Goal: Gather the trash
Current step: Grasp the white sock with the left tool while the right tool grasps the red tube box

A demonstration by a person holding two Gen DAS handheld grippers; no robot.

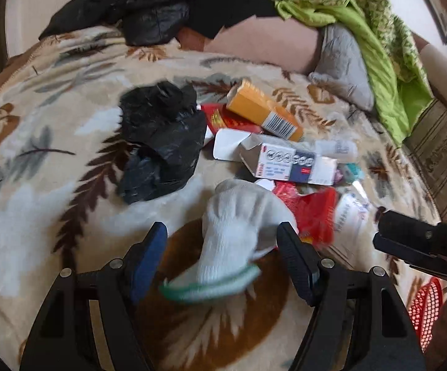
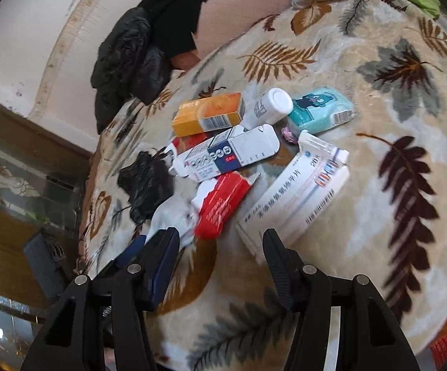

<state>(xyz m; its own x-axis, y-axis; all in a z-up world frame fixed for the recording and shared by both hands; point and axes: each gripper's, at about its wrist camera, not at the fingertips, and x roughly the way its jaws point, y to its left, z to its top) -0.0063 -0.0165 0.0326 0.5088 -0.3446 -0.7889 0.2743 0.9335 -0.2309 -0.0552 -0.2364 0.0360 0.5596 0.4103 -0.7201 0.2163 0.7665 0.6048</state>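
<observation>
Trash lies heaped mid-bed on a plush leaf-print blanket (image 2: 377, 99): an orange box (image 2: 208, 114) with a barcode, a white-and-blue box (image 2: 226, 154), a torn red box (image 2: 223, 204), a long white box (image 2: 297, 201) with blurred Chinese print, a white bottle (image 2: 268, 105), a teal packet (image 2: 320, 109), a crumpled black plastic bag (image 1: 161, 136). A knit white glove (image 1: 238, 232) sits between the left claw's (image 1: 221, 262) parted jaws, touching the right one only. The right claw (image 2: 220, 259) gapes empty.
</observation>
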